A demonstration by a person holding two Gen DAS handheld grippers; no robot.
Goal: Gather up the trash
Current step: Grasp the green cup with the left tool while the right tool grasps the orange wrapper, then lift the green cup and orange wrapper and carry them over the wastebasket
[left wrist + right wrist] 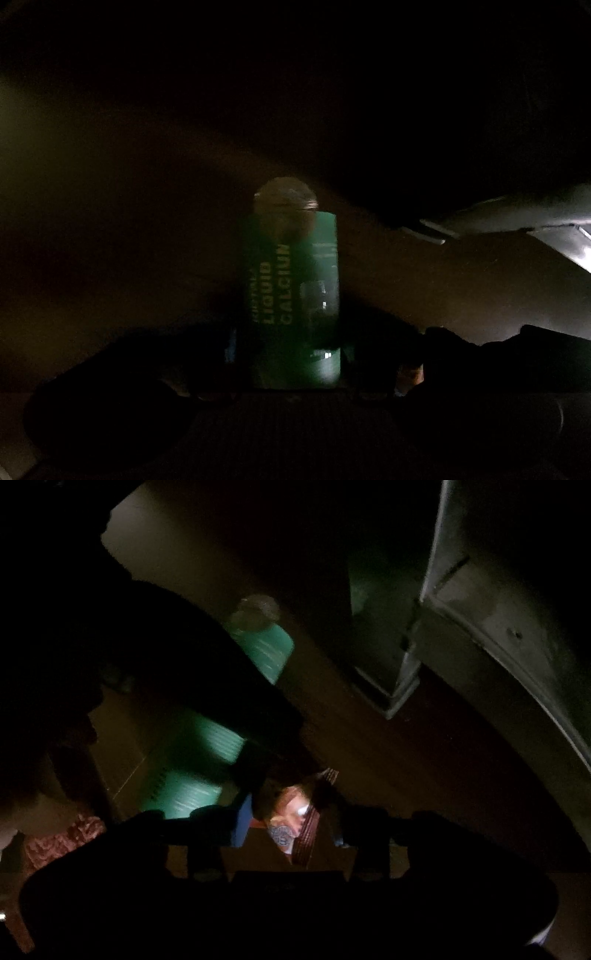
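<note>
Left wrist view, left claw [291, 354] grasping green bottle [295, 280], right claw [291, 830] pinching small packet [295, 823], pale ledge [517, 218] near.

We record, in very dim light, a green bottle [295, 295] lettered "LIQUID CALCIUM" in pale type, its clear rounded cap pointing away from us toward the top of the picture. We note the left gripper [291, 354] dark at the bottom edge, its jaws standing to either side of the bottle's near end; whether the pads press on it we cannot tell. Beneath lies a brownish floor [110, 221]. At the right we list a pale grey angled frame [517, 218], its nature unclear.
</note>
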